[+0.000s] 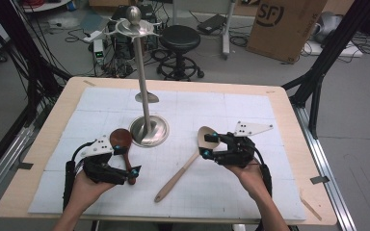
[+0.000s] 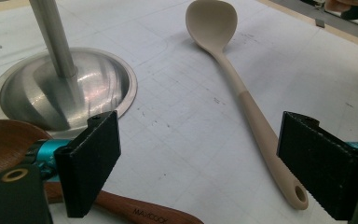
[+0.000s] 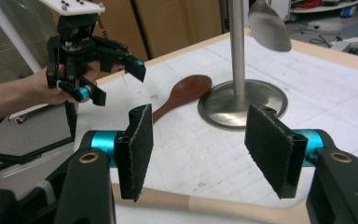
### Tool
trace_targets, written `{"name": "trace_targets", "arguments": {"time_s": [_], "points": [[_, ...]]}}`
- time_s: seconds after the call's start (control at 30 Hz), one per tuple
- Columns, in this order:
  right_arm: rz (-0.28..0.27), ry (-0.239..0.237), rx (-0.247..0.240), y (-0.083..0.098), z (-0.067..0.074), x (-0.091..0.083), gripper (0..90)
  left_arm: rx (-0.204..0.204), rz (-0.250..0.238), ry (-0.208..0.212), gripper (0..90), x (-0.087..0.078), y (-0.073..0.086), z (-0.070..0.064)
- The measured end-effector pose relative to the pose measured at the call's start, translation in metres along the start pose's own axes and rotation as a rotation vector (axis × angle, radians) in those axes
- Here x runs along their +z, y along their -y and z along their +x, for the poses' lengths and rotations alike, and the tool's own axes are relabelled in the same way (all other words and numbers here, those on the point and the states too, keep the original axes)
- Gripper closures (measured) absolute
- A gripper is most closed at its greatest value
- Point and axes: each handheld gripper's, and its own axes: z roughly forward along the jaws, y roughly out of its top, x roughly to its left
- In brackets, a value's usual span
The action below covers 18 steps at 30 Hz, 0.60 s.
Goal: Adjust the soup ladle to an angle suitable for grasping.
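Right gripper (image 3: 198,149) jaws spread above pale spoon (image 1: 185,166), left gripper (image 2: 198,163) jaws spread over brown spoon (image 1: 121,139)

Black fingers (image 3: 135,151), teal collars, grey plates

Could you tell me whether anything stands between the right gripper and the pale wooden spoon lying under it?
Nothing visible does. The right gripper hangs with its jaws open just above the pale spoon, whose handle lies bare below the pads. The metal stand and the brown spoon lie farther off.
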Motion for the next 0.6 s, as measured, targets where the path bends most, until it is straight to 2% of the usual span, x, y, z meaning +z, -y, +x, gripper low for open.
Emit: {"name": "trace_targets", "arguments": {"time_s": [0.27, 0.4, 0.6], "points": [[0.031, -0.004, 0.010, 0.014, 0.002, 0.002, 46.2, 0.003, -0.004, 0.001, 14.0, 0.001, 0.000, 0.000], [0.044, -0.006, -0.004, 0.018, 0.004, 0.004, 54.8, 0.008, -0.001, 0.003, 13.9, 0.002, 0.001, -0.001], [0.095, -0.026, -0.014, 0.028, 0.004, 0.010, 65.6, 0.018, -0.005, 0.003, 13.9, 0.003, 0.001, -0.003]]}}
